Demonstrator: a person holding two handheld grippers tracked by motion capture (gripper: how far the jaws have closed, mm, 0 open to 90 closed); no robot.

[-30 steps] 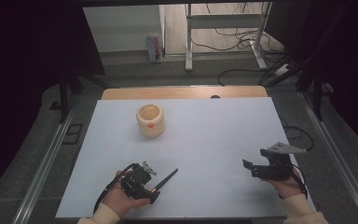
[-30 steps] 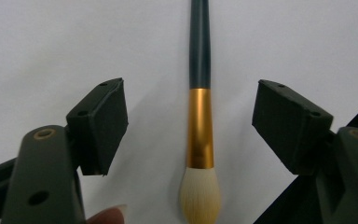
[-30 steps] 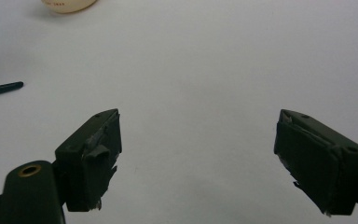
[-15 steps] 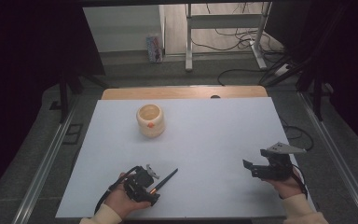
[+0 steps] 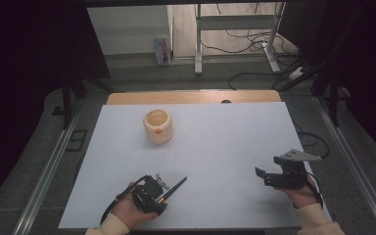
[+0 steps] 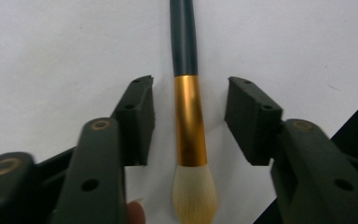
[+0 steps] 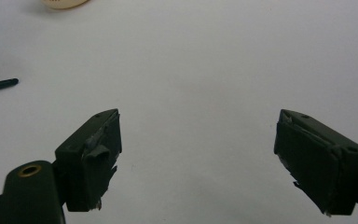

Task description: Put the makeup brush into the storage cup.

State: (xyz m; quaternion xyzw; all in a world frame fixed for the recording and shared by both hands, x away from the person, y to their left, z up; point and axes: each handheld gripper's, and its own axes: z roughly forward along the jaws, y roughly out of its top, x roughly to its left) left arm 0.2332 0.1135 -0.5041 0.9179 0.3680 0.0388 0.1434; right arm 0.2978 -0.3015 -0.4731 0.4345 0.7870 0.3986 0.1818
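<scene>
Tabletop [image 5: 225,127] had loads of bare white room between my two hands. Makeup brush [image 6: 189,116] lay flat near the front edge, right between the jaws of my left tool [image 6: 189,116], gold band level with the pads. Those jaws had just been closing in, but still showed a gap on both sides, nothing clamped yet. My right tool [image 7: 196,154] sat spread wide over blank surface by the right edge. Only a cream pot [image 5: 157,126] stood well off toward the back.
</scene>
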